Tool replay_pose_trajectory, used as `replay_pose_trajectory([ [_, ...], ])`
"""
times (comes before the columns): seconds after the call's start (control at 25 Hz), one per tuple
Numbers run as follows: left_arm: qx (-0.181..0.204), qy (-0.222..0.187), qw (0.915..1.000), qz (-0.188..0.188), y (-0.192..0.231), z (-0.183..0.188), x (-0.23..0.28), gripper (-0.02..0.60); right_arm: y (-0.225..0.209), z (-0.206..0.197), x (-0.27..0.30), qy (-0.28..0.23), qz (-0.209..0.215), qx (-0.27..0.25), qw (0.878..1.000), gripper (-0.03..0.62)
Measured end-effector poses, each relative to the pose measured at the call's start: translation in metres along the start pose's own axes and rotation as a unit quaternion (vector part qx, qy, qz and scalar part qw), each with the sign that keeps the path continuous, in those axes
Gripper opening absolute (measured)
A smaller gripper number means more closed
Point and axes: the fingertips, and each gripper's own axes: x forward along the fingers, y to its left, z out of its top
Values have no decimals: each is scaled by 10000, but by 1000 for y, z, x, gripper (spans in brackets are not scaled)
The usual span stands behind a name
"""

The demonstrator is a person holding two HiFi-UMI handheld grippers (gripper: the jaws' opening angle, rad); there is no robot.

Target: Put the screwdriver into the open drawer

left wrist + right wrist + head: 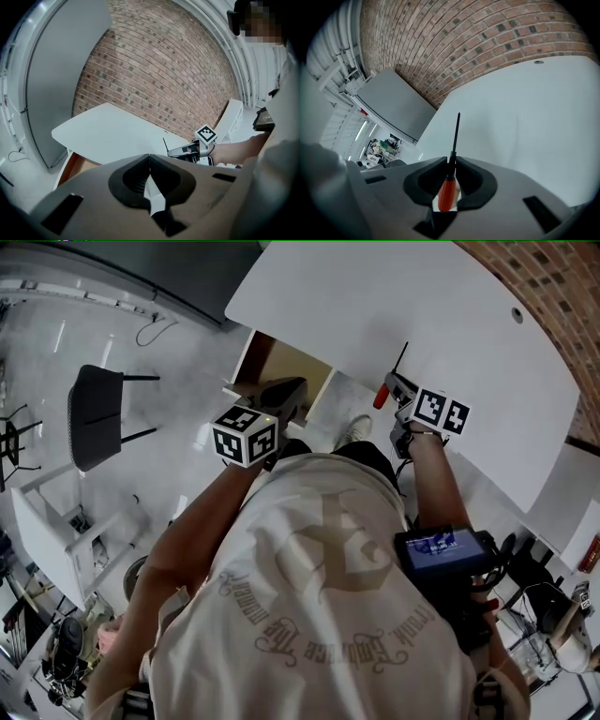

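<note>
The screwdriver has a red handle and a thin black shaft. My right gripper is shut on it where the handle meets the shaft, and the tip points up over the white table. In the head view the screwdriver hangs at the table's near edge, held by the right gripper. The open drawer shows its brown inside under the table's left end. My left gripper hovers over the drawer's front. Its tips meet and hold nothing. The drawer shows low on the left in the left gripper view.
A black chair stands on the pale floor to the left, with a white stand nearer me. A brick wall runs behind the table. A tall grey panel stands left of the table.
</note>
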Motion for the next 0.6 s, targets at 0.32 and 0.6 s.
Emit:
replay_pose_trajectory([
  [0.32, -34, -15, 10000, -87, 26, -2, -21, 21, 28, -16, 15, 37, -59, -70, 10000, 71],
  [0.6, 1, -16, 9997, -243, 43, 0, -35, 20, 48, -31, 24, 100, -182, -91, 9997, 70],
])
